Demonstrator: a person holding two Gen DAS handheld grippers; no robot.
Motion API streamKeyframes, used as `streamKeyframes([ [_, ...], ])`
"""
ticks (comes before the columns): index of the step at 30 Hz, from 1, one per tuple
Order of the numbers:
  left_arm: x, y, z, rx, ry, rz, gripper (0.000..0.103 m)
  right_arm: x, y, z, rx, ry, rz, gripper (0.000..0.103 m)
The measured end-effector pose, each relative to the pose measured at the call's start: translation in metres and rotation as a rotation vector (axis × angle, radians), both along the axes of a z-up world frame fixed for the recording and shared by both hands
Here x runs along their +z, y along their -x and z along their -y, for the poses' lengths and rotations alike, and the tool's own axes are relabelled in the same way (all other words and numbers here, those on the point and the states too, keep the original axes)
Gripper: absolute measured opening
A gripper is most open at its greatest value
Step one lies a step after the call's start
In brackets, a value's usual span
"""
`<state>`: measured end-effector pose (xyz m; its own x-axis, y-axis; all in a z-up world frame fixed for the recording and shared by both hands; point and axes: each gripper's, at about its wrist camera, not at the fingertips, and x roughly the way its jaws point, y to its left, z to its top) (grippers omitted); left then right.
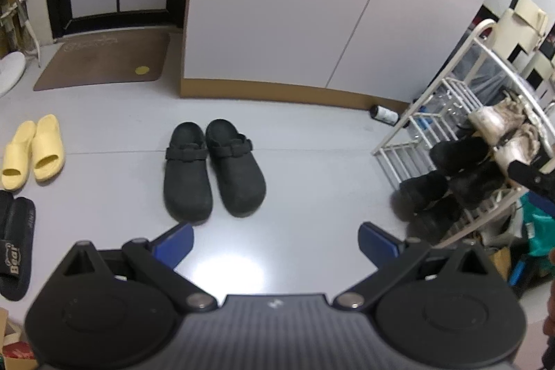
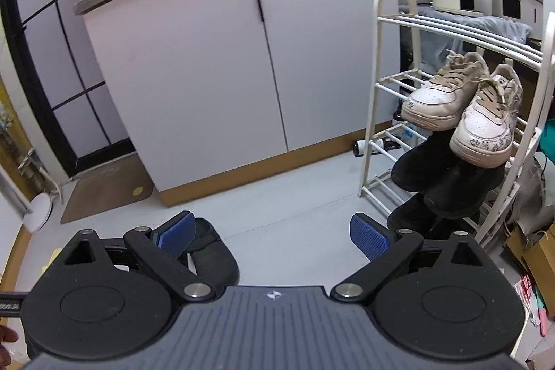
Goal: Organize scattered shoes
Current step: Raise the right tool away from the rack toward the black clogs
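The left gripper [image 1: 275,243] hangs above the pale floor [image 1: 312,162] with its two blue-padded fingers [image 1: 175,243] spread wide and nothing between them, tipped downward toward the ground. Just beyond it sit two black clogs [image 1: 213,169] side by side, toes toward the camera. Far to the left lie two yellow slides [image 1: 34,155] as a pair, and nearer, at the left edge, two black slides [image 1: 15,241] with a logo on the strap. The right gripper [image 2: 274,234] is likewise spread apart and empty, held more level and facing the white cabinet [image 2: 215,65]; part of one black clog [image 2: 211,252] shows behind its left finger. To the right stands one white wire shoe rack [image 2: 392,71]: two white sneakers [image 2: 461,110] with beige laces rest on a middle shelf, toes overhanging the front, and black shoes [image 2: 447,182] crowd the shelves beneath, their count unclear. One brown doormat [image 1: 104,59] lies far left by the door.
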<state>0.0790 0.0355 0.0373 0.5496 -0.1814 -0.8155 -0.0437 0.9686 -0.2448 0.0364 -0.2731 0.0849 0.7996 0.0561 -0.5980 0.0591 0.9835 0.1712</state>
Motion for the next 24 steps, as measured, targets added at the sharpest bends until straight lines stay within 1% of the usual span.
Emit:
streamKeyframes([
  [2,-0.003,-0.001,0.001,0.002,-0.003,-0.011,0.102,-0.003,0.0,-0.004,0.018,0.009,-0.019,0.099],
  [6,-0.007,-0.003,0.005,0.007,-0.042,-0.019,0.102,-0.01,-0.002,-0.01,0.045,0.008,-0.066,0.1],
  [7,-0.007,-0.003,0.006,0.011,-0.051,-0.018,0.102,-0.013,-0.002,-0.012,0.05,0.015,-0.075,0.102],
  [12,-0.007,-0.004,0.003,0.037,-0.059,-0.02,0.102,-0.03,-0.008,-0.021,0.068,0.058,-0.145,0.103],
  [15,-0.007,-0.005,0.001,0.043,-0.069,-0.024,0.102,-0.038,-0.013,-0.025,0.084,0.048,-0.181,0.103],
  [17,-0.005,-0.006,0.001,0.041,-0.083,-0.02,0.102,-0.039,-0.014,-0.027,0.095,0.042,-0.186,0.103],
  [18,-0.005,-0.005,0.001,0.042,-0.104,-0.018,0.102,-0.04,-0.014,-0.028,0.102,0.04,-0.188,0.103],
  [20,-0.005,-0.005,0.001,0.038,-0.107,-0.02,0.102,-0.041,-0.014,-0.03,0.117,0.036,-0.192,0.103],
  [22,-0.005,-0.006,0.002,0.021,-0.073,-0.029,0.102,-0.043,-0.015,-0.033,0.133,0.035,-0.199,0.103],
  [24,-0.004,-0.008,0.003,0.018,-0.071,-0.022,0.102,-0.045,-0.018,-0.037,0.148,0.043,-0.206,0.103],
])
